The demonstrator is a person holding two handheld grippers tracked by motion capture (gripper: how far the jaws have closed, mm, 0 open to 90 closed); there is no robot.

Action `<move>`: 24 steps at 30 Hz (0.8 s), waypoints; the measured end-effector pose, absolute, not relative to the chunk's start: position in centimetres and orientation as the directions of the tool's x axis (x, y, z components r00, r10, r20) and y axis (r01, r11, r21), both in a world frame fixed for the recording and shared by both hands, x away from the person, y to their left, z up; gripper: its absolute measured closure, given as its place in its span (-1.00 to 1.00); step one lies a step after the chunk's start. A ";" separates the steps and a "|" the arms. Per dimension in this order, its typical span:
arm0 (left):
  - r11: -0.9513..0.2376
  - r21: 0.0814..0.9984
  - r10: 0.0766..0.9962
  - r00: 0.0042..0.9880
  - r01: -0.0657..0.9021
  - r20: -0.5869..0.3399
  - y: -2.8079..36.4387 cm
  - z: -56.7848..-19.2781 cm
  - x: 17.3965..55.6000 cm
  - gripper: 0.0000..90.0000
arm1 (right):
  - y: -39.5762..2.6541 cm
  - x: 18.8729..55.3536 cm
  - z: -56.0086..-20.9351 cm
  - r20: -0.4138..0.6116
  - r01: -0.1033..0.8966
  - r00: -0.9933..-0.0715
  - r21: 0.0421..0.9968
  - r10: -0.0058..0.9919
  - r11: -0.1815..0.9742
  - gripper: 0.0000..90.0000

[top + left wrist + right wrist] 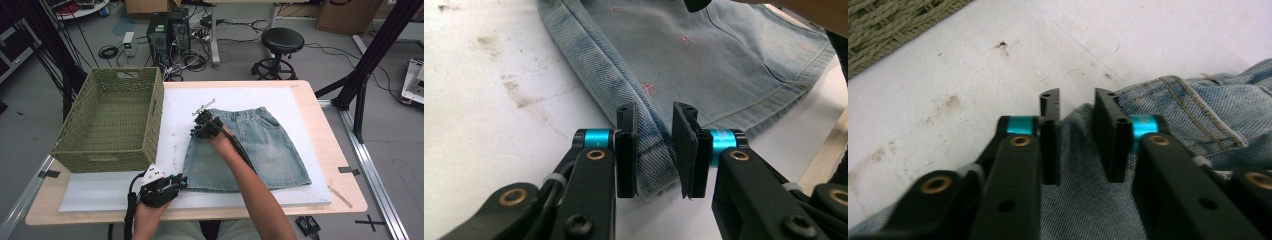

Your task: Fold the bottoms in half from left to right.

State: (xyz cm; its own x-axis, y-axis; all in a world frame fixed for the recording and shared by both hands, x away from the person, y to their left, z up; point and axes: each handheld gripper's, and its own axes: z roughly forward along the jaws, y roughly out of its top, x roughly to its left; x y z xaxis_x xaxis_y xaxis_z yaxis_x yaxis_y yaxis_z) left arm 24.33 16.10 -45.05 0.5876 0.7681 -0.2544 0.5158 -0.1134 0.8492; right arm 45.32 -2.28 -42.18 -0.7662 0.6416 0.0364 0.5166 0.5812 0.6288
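- Left gripper [181, 183] sits at the near edge of the table, clamped on the near-left hem corner of the denim skirt [250, 150]. In the left gripper view the folded hem is bunched between the pads [626, 150]. My read: it pins that corner as an anchor.
- Skirt lies flat on the white mat [100, 192], mid-table, waistband on the far side, hem toward the person.
- Right gripper [194, 131] is out at the far-left waist corner of the skirt. Its jaws are narrowed around the corner fabric, pads [1050, 150] on the denim, so it looks gripped.
- Both grips are on the skirt's left edge, one per corner. Likely setup for lifting or folding that side over.
- Green woven basket [111, 120] stands left of the skirt on the mat, empty, probably where the skirt ends up.
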 end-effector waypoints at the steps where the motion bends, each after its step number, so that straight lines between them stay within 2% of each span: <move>1: -0.117 0.850 0.765 0.592 0.514 -0.253 16.1 -45.0 24.4 0.62 | -2.4 45.3 -42.1 0.037 0.514 -0.768 0.632 0.640 0.580 0.78; 6: -0.092 0.854 0.740 0.609 0.512 -0.285 16.0 -44.6 24.6 0.62 | -2.8 45.1 -41.3 0.016 0.488 -0.775 0.651 0.632 0.582 0.84; 14: -0.019 0.863 0.653 0.660 0.505 -0.372 15.4 -43.4 25.4 0.61 | -5.2 44.8 -39.4 0.058 0.485 -0.764 0.709 0.642 0.513 0.87; 24: -0.073 0.893 0.589 0.742 0.444 -0.320 11.7 -41.3 26.6 0.61 | -9.6 44.3 -37.2 0.055 0.477 -0.735 0.750 0.676 0.458 0.89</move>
